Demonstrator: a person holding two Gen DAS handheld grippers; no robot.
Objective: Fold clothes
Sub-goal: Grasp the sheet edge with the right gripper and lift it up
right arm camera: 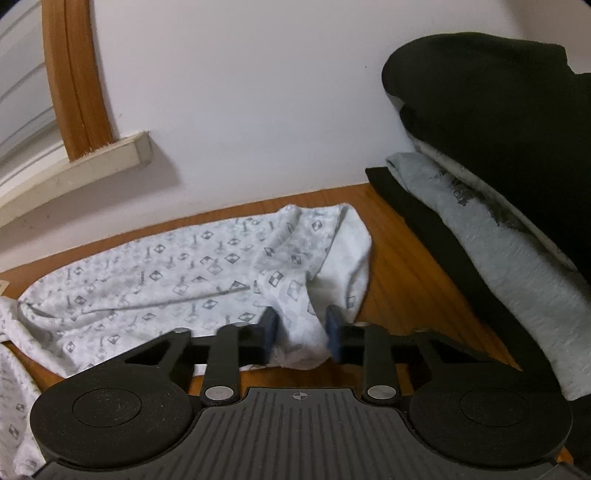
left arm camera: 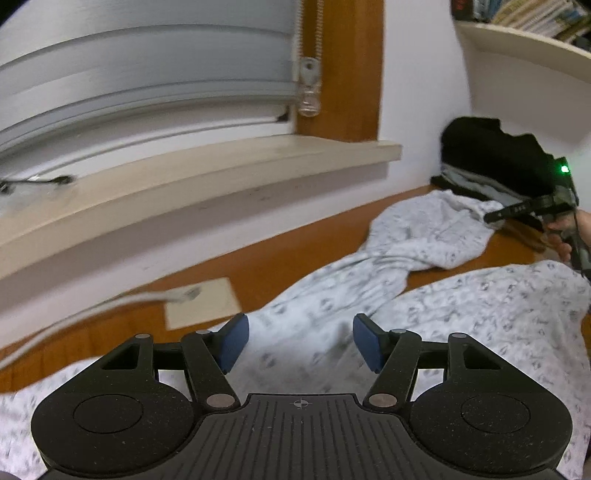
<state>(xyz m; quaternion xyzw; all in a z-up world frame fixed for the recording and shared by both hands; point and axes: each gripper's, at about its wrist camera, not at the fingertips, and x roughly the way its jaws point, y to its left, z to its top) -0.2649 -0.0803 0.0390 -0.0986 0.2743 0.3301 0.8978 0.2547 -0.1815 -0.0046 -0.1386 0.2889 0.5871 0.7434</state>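
While the left gripper [left arm camera: 301,341] gapes empty, the right gripper [right arm camera: 301,334] pinches the crumpled white patterned garment [right arm camera: 177,273] at lower centre.

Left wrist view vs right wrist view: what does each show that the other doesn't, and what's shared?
Only the left wrist view: the grey slatted window blind, the shelf of books, a hand holding the right gripper, and the left gripper, jaws open over cloth.

Only the right wrist view: the right gripper, jaws around a fold of cloth.

Both: the white patterned garment, the stack of black and grey folded clothes, the orange wooden surface.
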